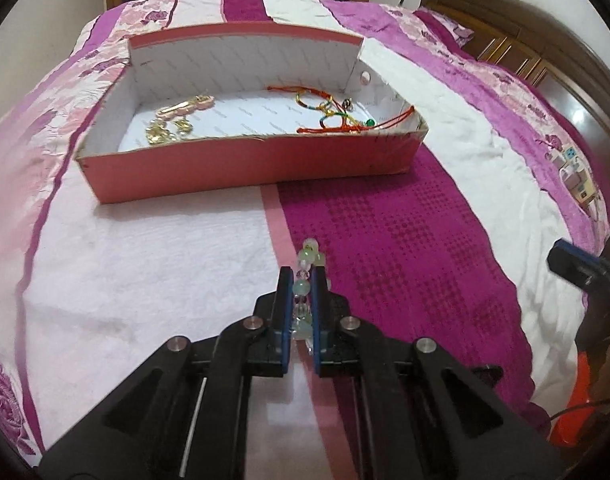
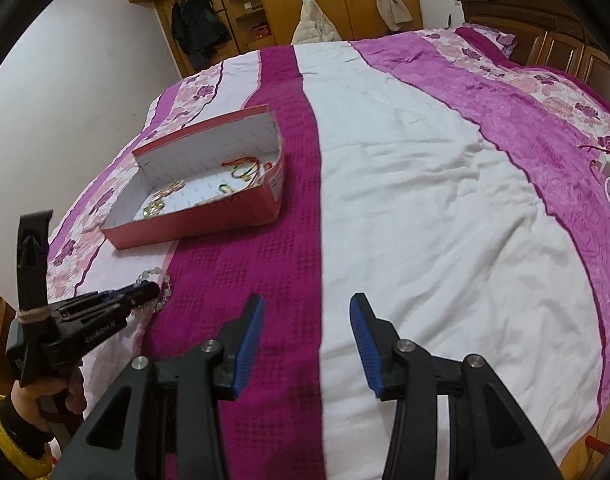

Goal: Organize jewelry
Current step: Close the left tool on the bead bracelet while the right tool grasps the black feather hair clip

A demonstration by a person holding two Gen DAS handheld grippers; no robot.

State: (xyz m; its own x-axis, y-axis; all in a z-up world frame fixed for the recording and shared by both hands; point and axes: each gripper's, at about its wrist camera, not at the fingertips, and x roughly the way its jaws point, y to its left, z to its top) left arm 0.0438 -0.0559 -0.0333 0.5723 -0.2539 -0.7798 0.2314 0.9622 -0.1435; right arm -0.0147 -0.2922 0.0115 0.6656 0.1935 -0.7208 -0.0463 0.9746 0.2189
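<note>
The bead bracelet (image 1: 305,280) of pale green and clear beads lies on the bed (image 1: 145,272), near its front edge where the white stripe meets the magenta one. The left gripper (image 1: 303,276) is clamped on it, pads pressing the strand from both sides, probably to carry it to the pink box (image 1: 245,160) further up the bed. That box already holds gold pieces (image 1: 169,128) at one end and red and coloured cords (image 1: 333,112) at the other, so sorting by kind seems intended. The right gripper (image 2: 305,312) hovers with its jaws apart and nothing between them, over the magenta and white stripes. The left gripper's fingers hide much of the bracelet, and the small items among the cords are too small to identify.
</note>
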